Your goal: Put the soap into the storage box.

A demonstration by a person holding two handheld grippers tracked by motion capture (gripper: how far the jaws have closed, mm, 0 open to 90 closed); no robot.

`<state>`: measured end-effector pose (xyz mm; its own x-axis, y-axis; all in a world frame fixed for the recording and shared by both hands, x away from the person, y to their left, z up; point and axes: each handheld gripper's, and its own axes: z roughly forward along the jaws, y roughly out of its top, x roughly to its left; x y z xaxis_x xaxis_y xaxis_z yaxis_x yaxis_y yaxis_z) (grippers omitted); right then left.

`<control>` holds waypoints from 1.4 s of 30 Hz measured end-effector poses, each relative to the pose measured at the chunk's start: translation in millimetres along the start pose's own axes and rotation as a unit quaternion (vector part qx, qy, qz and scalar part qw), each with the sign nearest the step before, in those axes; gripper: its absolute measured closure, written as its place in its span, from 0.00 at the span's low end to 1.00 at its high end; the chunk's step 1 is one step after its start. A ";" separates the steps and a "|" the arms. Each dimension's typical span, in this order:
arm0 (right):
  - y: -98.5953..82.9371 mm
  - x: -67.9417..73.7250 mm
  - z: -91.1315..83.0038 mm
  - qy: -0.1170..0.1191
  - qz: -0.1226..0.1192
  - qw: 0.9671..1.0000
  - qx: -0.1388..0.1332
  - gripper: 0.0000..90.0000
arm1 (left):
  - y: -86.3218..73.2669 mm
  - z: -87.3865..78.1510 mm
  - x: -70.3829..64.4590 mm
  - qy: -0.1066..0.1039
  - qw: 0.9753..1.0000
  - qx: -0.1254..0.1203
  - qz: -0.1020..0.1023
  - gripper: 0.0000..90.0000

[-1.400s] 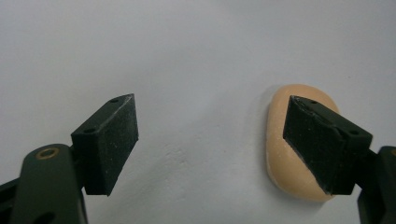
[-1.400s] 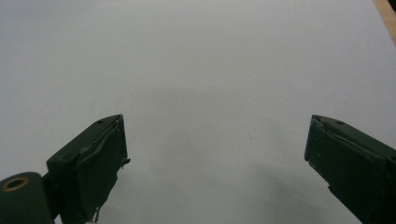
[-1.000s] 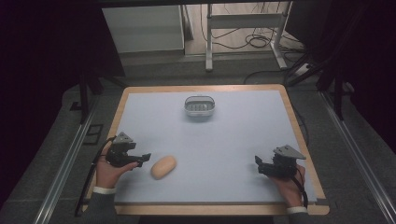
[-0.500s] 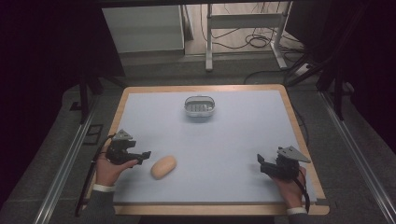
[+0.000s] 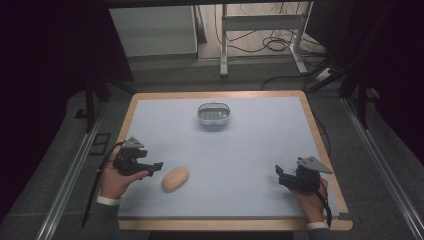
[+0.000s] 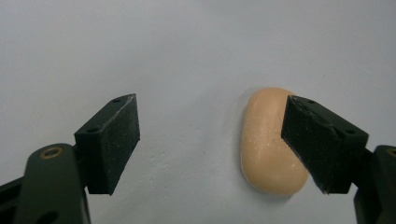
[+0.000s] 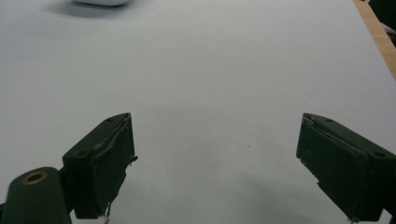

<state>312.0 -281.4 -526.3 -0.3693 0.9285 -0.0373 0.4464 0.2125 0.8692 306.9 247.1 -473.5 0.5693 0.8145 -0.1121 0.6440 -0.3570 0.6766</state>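
Wooden-edged table (image 5: 307, 107) with pale blue-grey top, centre of frame. Grey carpeted floor (image 5: 165, 75) around it, dim. Metal rails: one (image 5: 70, 185) running diagonally at lower left, another (image 5: 385, 175) at lower right. White cabinet panel (image 5: 152, 30) at upper left of centre. White metal stand frame (image 5: 262, 22) at upper centre, tangled dark cables (image 5: 272, 45) on floor beneath. Far left and right edges in near darkness.

Metal frame (image 5: 260, 30), cables (image 5: 280, 44) on floor beyond table (image 5: 305, 107).
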 end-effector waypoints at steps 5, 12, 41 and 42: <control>-0.1 0.1 -0.3 -0.001 0.000 1.000 -0.001 0.13 | 7.2 -0.2 -5.9 -0.003 1.000 0.008 0.009 0.22; 0.1 -0.1 0.1 0.001 0.002 1.000 0.001 0.13 | 13.1 8.6 -18.1 -0.006 0.999 0.032 0.025 0.22; 0.1 -0.6 0.5 -0.007 0.006 1.000 0.001 0.13 | 11.5 49.5 -51.6 -0.017 0.992 0.104 0.063 0.24; 0.1 -0.6 0.5 -0.007 0.006 1.000 0.002 0.13 | 10.6 52.5 -53.1 -0.017 0.992 0.108 0.064 0.24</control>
<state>312.7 -281.8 -526.4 -0.3525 0.9352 -0.0329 0.4535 0.2015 0.8682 310.4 176.0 -498.6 0.6681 0.7414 -0.0622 0.6577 -0.5495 0.5152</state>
